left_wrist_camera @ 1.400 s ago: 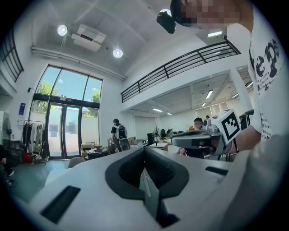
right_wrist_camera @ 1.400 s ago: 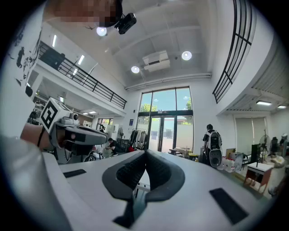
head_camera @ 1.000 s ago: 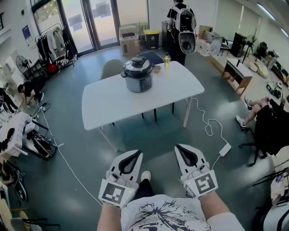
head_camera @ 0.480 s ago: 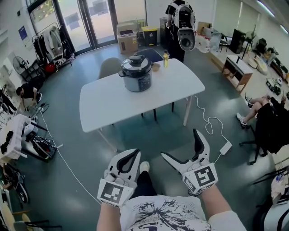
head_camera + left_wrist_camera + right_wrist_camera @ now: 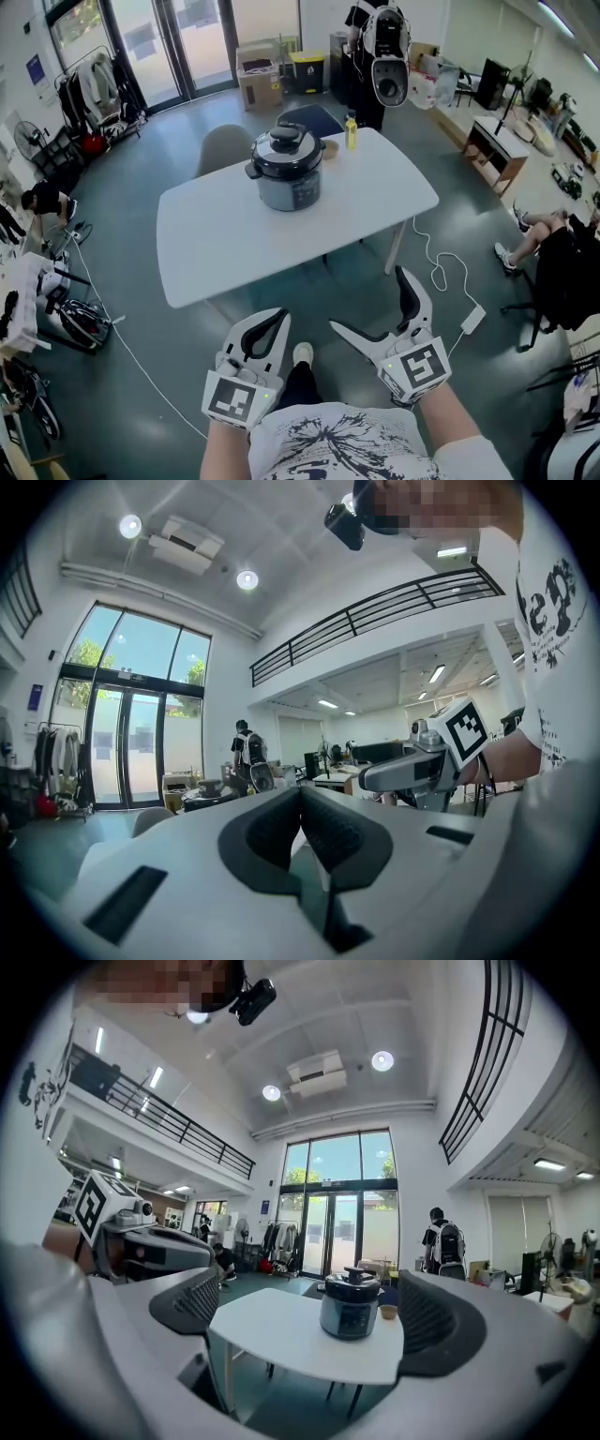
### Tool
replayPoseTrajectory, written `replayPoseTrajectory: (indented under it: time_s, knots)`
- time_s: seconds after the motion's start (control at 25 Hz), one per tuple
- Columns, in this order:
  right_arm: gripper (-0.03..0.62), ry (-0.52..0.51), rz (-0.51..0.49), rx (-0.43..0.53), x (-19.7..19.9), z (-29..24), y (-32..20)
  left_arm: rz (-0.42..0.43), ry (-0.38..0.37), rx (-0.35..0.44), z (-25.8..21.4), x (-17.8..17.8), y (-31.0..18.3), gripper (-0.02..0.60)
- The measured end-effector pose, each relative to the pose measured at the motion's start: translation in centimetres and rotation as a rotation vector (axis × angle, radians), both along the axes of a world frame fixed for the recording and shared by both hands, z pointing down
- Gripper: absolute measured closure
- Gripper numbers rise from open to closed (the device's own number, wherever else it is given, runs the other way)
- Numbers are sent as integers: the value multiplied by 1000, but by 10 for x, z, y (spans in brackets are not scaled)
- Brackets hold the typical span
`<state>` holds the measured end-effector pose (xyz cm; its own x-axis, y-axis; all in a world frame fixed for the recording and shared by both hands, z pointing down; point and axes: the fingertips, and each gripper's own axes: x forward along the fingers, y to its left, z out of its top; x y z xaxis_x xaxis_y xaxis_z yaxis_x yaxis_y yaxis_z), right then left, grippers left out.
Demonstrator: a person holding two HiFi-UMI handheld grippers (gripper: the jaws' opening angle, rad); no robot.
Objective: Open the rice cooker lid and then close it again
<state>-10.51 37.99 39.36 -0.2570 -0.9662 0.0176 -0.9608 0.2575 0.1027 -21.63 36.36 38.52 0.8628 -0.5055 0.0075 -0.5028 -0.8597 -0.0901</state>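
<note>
A dark, silver-banded rice cooker (image 5: 287, 169) stands with its lid down at the far middle of a white table (image 5: 225, 244). Both grippers are held low in front of me, well short of the table's near edge. My left gripper (image 5: 273, 322) is shut, its pads pressed together with nothing between them (image 5: 300, 803). My right gripper (image 5: 372, 303) is open wide and empty. In the right gripper view the rice cooker (image 5: 350, 1306) shows far off between the two fingers (image 5: 192, 1302).
A yellow bottle (image 5: 351, 131) and a small bowl (image 5: 327, 145) sit beside the cooker. A grey chair (image 5: 223, 145) stands behind the table. Further back is a person with a backpack (image 5: 375, 56). A white cable (image 5: 441, 272) and adapter (image 5: 471, 319) lie on the floor at right.
The right gripper's jaws went from shut to wide open. The table and cooker have drawn nearer as I moved toward them with both grippers.
</note>
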Motion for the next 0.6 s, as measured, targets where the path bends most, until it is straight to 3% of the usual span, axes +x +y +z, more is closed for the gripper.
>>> replayPoseTrajectory:
  time_s: [0.4, 0.6]
  knots:
    - [2, 31, 22, -13, 33, -25, -272, 57, 21, 21, -33, 46, -277, 568]
    - [10, 20, 17, -34, 42, -4, -367, 50, 24, 23, -17, 55, -371, 568]
